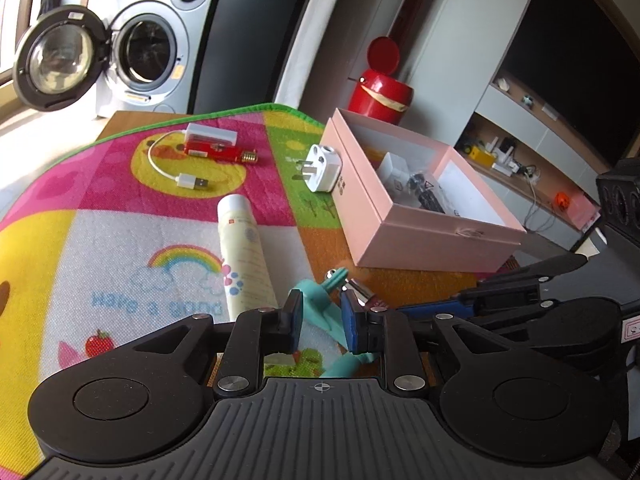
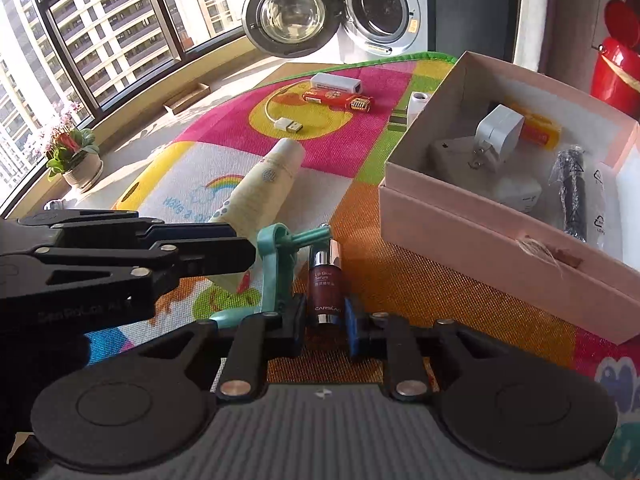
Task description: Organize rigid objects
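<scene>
A teal plastic tool (image 1: 320, 304) lies on the colourful mat (image 1: 120, 240), and my left gripper (image 1: 322, 322) is closed around it. It also shows in the right wrist view (image 2: 276, 264). My right gripper (image 2: 326, 314) is shut on a dark red serum bottle (image 2: 325, 284) lying beside the teal tool; its silver cap (image 1: 360, 290) shows in the left wrist view. A cream tube (image 1: 244, 252) lies on the mat to the left. A pink box (image 1: 420, 232) holds chargers and a wrapped black item (image 2: 572, 196).
A white plug adapter (image 1: 322, 168) leans on the box's left wall. A red lock (image 1: 220, 152), a white hub (image 1: 210, 134) and its USB cable (image 1: 188, 180) lie at the mat's far side. A red bin (image 1: 380, 92) and an open washing machine (image 1: 132, 52) stand behind.
</scene>
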The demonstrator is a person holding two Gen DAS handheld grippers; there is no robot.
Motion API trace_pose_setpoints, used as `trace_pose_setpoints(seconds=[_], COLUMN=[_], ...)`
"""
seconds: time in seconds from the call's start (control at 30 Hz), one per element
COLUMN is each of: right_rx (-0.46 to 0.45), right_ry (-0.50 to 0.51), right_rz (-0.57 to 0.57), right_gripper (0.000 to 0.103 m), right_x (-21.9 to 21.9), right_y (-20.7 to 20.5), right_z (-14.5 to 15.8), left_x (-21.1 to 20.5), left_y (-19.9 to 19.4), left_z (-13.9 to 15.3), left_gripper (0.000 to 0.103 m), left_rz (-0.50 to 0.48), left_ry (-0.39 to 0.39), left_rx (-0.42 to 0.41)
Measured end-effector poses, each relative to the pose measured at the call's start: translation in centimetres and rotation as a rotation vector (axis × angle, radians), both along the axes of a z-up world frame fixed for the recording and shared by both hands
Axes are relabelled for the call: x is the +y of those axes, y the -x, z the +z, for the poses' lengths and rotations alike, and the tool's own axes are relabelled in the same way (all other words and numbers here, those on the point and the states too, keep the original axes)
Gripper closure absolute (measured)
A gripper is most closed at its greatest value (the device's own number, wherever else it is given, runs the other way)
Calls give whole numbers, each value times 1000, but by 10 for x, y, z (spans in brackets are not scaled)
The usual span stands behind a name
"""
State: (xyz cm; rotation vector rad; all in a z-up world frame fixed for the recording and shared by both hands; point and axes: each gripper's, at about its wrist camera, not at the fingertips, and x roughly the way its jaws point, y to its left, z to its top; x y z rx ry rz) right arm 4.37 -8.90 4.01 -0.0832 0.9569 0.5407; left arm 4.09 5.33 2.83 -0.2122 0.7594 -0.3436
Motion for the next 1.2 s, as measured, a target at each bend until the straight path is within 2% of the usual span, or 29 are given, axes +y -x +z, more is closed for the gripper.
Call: trace_pose_setpoints(seconds=[0.1,0.17,0.2,0.3,0.33,0.4,0.47,0.57,0.63,0.77,0.9,0.97,1.1,1.2], right_rx=[-71,-136,-152,-147,-139,-138,-152,-158,-165,-195,-240,-258,-254,-252], right_ry=[73,141,163,167,156,147,133,101,81,73,59,49,37,34], right_rz=[-61,-121,-142,-187,-200,-225,-250,-261,-263,-269,-267,-267,-256,-248], right_gripper=[83,83,83,81,78,58,51,46,41,37,36,36,31,28], right_x=[-17,-32,-39,-64,-69,-77,-82,-87,-89,-89,-91,-92,-92,-91], right_y=[15,24,28,37,38,40,42,42,42,43,51,53,52,52], right_z=[3,3,3,-4,-7,-12,-16,-18,-20,-23,-27,-29,-28,-28], left_x=[-13,-19,-22,-33,-38,-49,-60,-75,-80,-82,-91,-93,-97,-100], left_y=[-7,-10,-12,-19,-22,-20,-17,-8,-6,-13,-16,-19,-24,-23], left_z=[-8,-10,-11,-15,-17,-17,-16,-16,-16,-17,-16,-15,-15,-15], left_gripper=[79,69,68,69,69,69,67,65,65,60,59,55,48,46], left_rz=[14,24,27,18,4,-43,-111,-227,-261,-246,-234,-242,-275,-302], left_ry=[-26,-43,-58,-114,-131,-198,-267,-333,-335,-261,-272,-270,-246,-270], left_rx=[32,32,32,36,36,14,-3,-27,-24,10,4,8,25,31])
